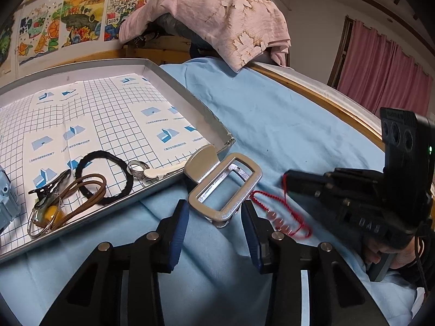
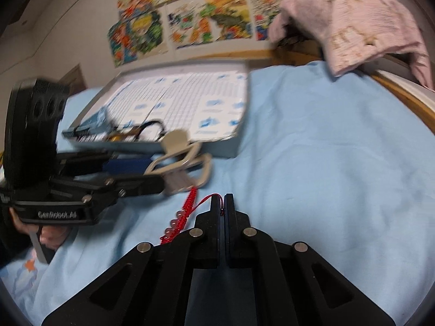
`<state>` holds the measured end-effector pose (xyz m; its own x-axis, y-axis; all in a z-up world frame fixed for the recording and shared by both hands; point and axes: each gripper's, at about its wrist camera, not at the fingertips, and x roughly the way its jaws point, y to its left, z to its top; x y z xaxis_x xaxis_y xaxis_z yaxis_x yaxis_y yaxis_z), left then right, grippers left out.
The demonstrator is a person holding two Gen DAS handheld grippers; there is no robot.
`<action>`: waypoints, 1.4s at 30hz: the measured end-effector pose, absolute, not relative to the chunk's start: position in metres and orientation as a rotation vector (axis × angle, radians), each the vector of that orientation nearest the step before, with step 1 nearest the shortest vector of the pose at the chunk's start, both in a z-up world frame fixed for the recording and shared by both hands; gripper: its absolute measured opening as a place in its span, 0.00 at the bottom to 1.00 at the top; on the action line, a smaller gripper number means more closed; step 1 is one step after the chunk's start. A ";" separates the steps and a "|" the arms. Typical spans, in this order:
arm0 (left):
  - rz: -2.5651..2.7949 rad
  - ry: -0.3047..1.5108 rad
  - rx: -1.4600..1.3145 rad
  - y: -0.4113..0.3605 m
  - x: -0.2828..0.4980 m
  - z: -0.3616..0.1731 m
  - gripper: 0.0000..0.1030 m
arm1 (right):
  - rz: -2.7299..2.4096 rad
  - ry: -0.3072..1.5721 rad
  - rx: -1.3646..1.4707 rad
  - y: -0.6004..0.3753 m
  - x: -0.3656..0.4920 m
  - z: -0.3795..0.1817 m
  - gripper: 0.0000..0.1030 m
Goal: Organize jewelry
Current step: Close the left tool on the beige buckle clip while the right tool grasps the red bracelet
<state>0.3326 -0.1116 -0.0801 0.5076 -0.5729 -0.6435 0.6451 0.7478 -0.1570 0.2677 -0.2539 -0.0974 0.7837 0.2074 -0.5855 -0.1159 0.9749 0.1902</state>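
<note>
Right gripper point(image 2: 224, 197) pinched shut on red cord bracelet point(image 2: 187, 212), lower centre. Left gripper point(image 1: 214, 212) straddled metal buckle point(image 1: 224, 187), pads apart (not yet pressing). Lift cord slowly toward tray point(image 1: 190, 100), upper left, avoiding snag.

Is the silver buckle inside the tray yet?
No, the silver buckle lies on the blue cloth just outside the tray corner.

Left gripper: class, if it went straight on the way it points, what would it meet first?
Probably the silver rectangular metal buckle lying on the light blue cloth, between the left gripper fingertips; depth is uncertain.
</note>
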 end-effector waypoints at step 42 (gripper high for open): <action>-0.685 0.629 0.081 -0.120 0.323 -0.056 0.40 | 0.075 0.461 0.231 -0.275 0.259 -0.061 0.02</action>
<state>0.3230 -0.1198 -0.0564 0.5981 -0.5664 -0.5670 0.6136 0.7787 -0.1306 0.2585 -0.2754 -0.0610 0.8932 0.1241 -0.4322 -0.0200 0.9712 0.2374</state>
